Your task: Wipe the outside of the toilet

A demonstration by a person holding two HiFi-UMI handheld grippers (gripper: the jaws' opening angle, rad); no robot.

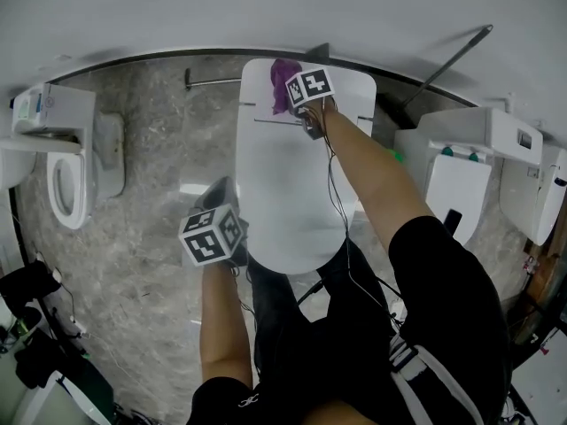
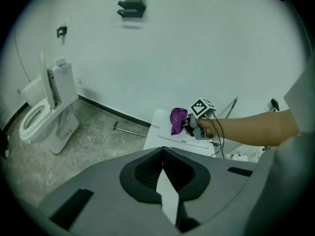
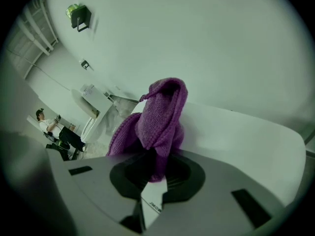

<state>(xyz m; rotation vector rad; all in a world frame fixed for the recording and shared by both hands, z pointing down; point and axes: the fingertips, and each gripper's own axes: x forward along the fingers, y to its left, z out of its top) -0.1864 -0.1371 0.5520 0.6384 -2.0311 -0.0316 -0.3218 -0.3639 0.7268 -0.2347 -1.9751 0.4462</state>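
The toilet (image 1: 292,193) stands with its lid down and its tank against the wall. A purple cloth (image 3: 157,117) lies bunched on the flat tank top, on the left half near the back edge. The right gripper (image 3: 152,176) reaches over the lid to the tank, and its jaws are clenched on the cloth's lower end. The rest of the cloth stands up in a folded hump just ahead of the fingertips and spills a little to their left. It rests on the white surface there.

The left gripper (image 1: 223,191) hangs just beside the front left edge of the lid, over the grey stone floor (image 1: 151,237), and points toward the tank. Its jaws are drawn together with nothing between them, well apart from the cloth.

A second toilet (image 2: 47,107) with its seat open stands off to the left. A thin metal rod (image 1: 213,81) lies on the floor along the wall.
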